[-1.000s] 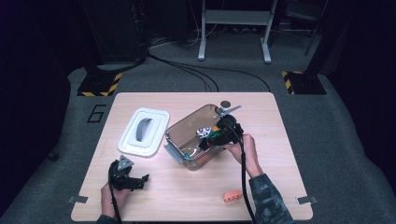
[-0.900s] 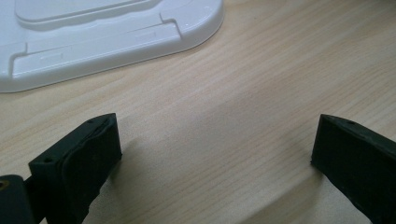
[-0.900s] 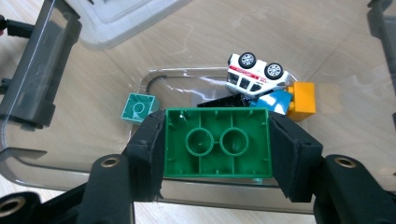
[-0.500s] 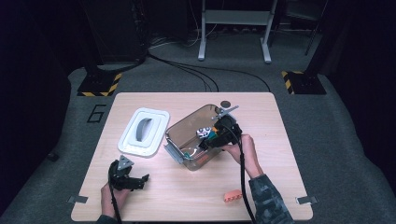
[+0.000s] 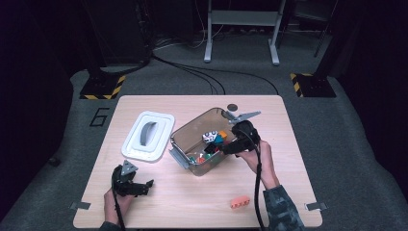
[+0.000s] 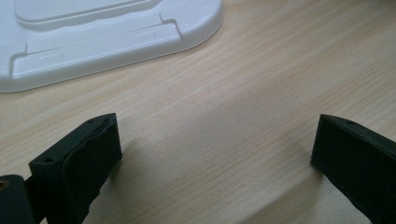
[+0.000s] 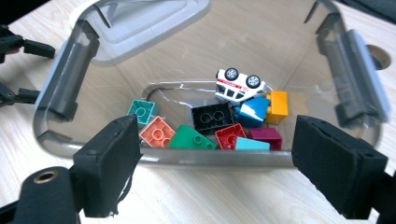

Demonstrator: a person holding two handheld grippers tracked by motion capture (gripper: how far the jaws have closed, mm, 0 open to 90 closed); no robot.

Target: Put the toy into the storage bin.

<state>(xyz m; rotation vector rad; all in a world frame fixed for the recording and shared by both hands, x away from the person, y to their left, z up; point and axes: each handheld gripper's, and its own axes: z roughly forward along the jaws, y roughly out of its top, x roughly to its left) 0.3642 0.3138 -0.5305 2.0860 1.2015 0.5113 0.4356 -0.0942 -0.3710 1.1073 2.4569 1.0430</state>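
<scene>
A clear plastic bin [image 5: 183, 139] stands mid-table and holds several coloured bricks [image 7: 212, 116] and a white toy car [image 7: 238, 84] lying wheels-up. My right gripper [image 5: 219, 150] hovers at the bin's right rim and points into it. In the right gripper view my right gripper [image 7: 210, 172] is open. Its jaws have just been opening, and nothing is between them. My left gripper [image 5: 148, 186] rests low at the front left. In the left gripper view my left gripper [image 6: 215, 158] stands wide open over bare wood, below the white lid [image 6: 93, 42].
The bin's white lid [image 5: 148, 136] lies flat to the bin's left. An orange brick [image 5: 239, 202] sits alone near the table's front edge, right of centre. A dark round hole [image 5: 233, 107] marks the tabletop behind the bin. Dark floor, cables and stands surround the table [image 5: 298, 192].
My right gripper has drawn back a little to the right from inside the bin and risen slightly, and its jaws have opened wider. The left gripper has not moved.
</scene>
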